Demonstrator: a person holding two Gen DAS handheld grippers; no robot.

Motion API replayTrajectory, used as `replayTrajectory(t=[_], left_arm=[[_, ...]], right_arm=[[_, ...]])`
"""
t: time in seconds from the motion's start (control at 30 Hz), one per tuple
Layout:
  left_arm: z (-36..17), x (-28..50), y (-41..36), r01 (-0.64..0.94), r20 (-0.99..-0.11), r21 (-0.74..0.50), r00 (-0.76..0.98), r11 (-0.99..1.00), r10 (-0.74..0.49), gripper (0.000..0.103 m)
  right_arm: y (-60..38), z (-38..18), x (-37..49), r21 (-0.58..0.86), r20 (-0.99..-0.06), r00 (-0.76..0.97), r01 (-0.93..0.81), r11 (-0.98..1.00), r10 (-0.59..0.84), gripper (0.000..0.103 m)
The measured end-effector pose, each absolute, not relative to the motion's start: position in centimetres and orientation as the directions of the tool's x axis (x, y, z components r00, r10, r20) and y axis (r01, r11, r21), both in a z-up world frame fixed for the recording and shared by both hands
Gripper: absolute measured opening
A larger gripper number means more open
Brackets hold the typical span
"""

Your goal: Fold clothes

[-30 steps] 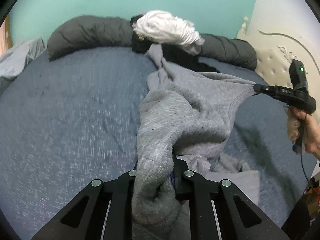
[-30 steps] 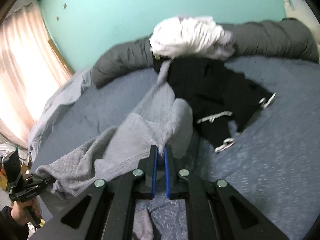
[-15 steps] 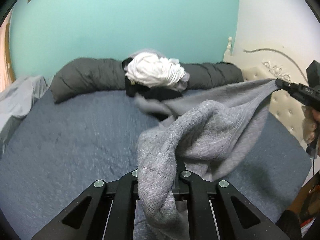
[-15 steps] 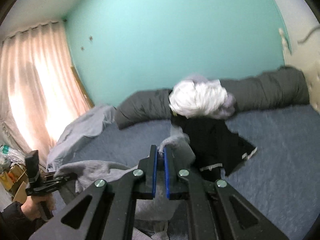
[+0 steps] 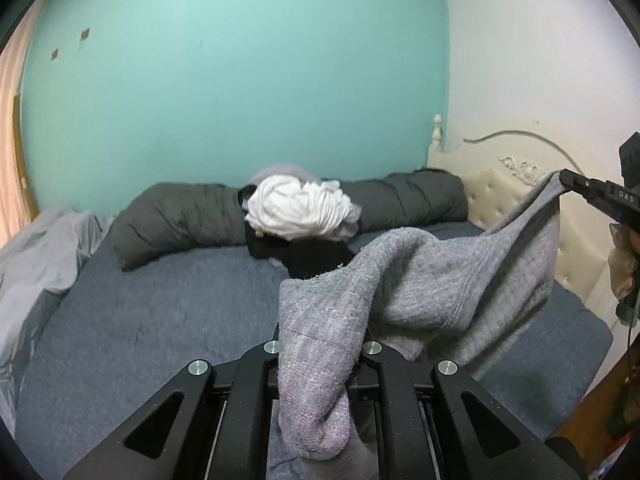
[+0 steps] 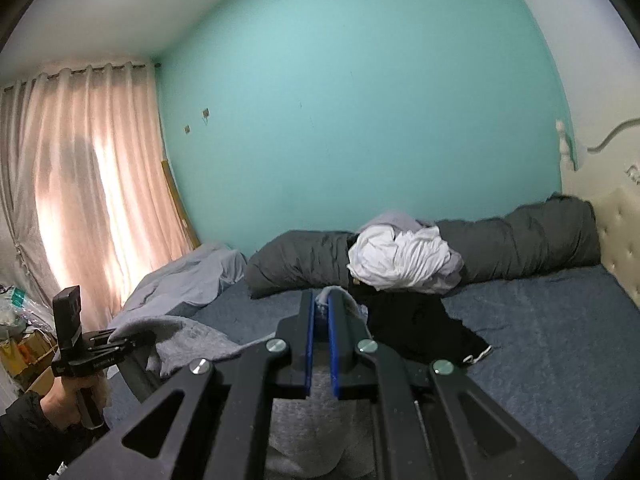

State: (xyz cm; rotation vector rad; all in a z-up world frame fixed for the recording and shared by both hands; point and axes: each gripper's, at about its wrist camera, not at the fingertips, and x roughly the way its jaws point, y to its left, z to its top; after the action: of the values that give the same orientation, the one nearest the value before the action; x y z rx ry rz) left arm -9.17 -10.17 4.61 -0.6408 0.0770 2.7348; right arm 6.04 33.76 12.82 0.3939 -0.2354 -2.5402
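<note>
On the far left hangs a pink curtain (image 6: 80,184) with light coming through it. Under it, in the right wrist view, a hand (image 6: 66,398) holds the left gripper (image 6: 114,338). Its jaws are pressed together and pinch one end of the gray sweater (image 5: 432,280). Beside that, a light gray sheet (image 6: 180,280) lies crumpled at the left edge of the bed (image 5: 140,320), which has a blue cover.

In the middle, the gray sweater is up in the air above the bed, stretched between the two grippers and sagging a bit. Behind it a long dark gray pillow (image 5: 176,220) lies along the green wall (image 5: 240,80). A bunched white cloth (image 5: 300,208) sits on top of a black garment (image 6: 420,324), and both touch the pillow.

On the right, in the left wrist view, the right gripper (image 5: 564,180) has its jaws pressed together on the other end of the sweater. A hand (image 5: 622,276) holds that gripper, just in front of the cream headboard (image 5: 500,192).
</note>
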Motion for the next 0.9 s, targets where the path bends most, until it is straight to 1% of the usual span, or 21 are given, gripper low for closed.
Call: replayTrajectory(t=[0.2,0.37,0.57,0.73,0.9], left_arm=[[8.7,-6.7,-8.9,-0.367,-0.404,0.0,-0.851,-0.93,0.336,0.009],[11.8,-4.5,-7.7,-0.438,-0.378,-0.021,-0.829,-0.899,0.412,0.009],[13.9,-2.1,-6.6,-0.491,-0.356,-0.05,-0.805,-0.87,0.475,0.009],[13.2,-1.3,-5.9,-0.513,-0.381,-0.05,-0.783,-0.857,0.491,0.009],[8.7,-3.1,-5.6,-0.497,-0.468,-0.085,-0.746,-0.864,0.475,0.009]], right_arm=[[35.1,16.6,9.1,0.227,-0.171,-0.823,0.501,-0.835,-0.541,0.006],[36.4,20.1,12.2,0.199,-0.133,-0.843,0.492,-0.848,-0.52,0.006],[37.4,23.0,14.6,0.16,-0.124,-0.86,0.476,-0.865,-0.496,0.006],[37.1,22.7,14.3,0.147,-0.175,-0.852,0.472,-0.869,-0.493,0.006],[35.8,18.2,11.1,0.148,-0.288,-0.832,0.45,-0.88,-0.474,0.006]])
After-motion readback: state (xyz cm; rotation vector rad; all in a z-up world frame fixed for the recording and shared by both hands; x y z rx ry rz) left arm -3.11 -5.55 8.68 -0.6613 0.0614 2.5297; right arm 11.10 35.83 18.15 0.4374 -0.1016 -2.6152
